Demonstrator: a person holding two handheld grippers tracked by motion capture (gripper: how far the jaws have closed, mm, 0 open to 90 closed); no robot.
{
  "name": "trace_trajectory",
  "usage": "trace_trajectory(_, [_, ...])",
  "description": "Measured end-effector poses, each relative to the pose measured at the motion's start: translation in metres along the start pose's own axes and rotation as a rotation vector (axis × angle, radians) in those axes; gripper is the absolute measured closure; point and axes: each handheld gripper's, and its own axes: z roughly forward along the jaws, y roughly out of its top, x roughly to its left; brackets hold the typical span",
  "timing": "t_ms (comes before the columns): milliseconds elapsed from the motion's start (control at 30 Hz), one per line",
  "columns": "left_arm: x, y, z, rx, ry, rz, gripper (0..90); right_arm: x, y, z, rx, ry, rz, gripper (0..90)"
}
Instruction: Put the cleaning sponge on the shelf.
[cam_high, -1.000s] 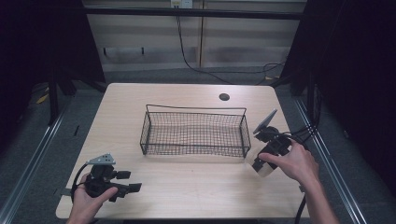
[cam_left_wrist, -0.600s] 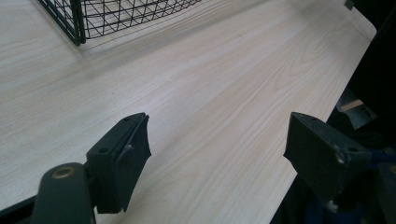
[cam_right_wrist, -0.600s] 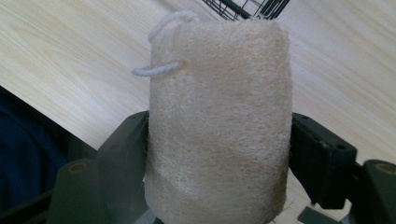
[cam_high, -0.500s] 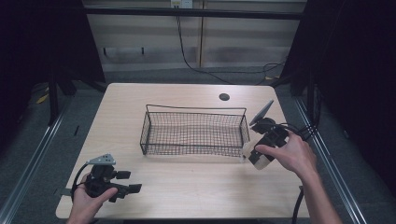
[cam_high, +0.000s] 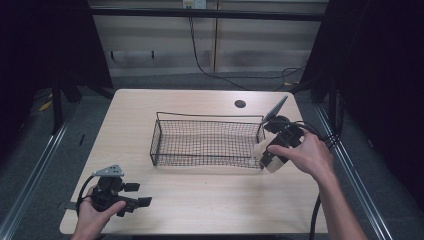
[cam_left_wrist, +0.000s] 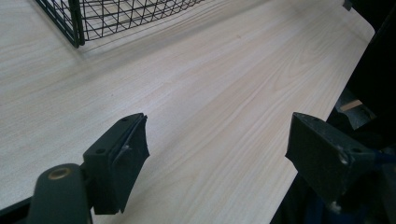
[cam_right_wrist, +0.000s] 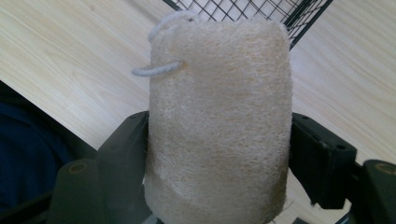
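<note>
A: R gripper (cam_right_wrist: 219, 154) clamps a loofah (cam_right_wrist: 218, 126) at the basket's (cam_high: 207, 161) right end, by the near corner. Step?

B: Carry-in, I'd say, with the loofah not yet over the rim. Next: lift it clear of the wire, then let go inside.

A: L gripper (cam_left_wrist: 219, 158)?

B: Jaws wide apart, holding nothing, at the table's (cam_high: 210, 200) near-left corner.
</note>
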Motion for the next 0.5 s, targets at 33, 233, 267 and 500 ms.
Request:
trace_trajectory(33, [0.000, 0.000, 0.000, 0.000, 0.000, 0.000, 20.3, 0.000, 0.000, 0.000, 0.000, 0.000, 0.000, 26.3])
trace_trajectory(233, [0.000, 0.000, 0.000, 0.005, 0.001, 0.004, 21.9, 0.000, 0.009, -0.004, -0.008, -0.002, -0.001, 26.4])
trace_trajectory(267, [0.000, 0.000, 0.000, 0.004, 0.003, 0.004, 21.9, 0.001, 0.013, -0.003, -0.005, 0.003, -0.004, 26.4])
trace_trajectory(500, [0.000, 0.000, 0.000, 0.002, 0.007, 0.004, 22.0, 0.003, 0.025, 0.001, 0.005, -0.025, -0.004, 26.4])
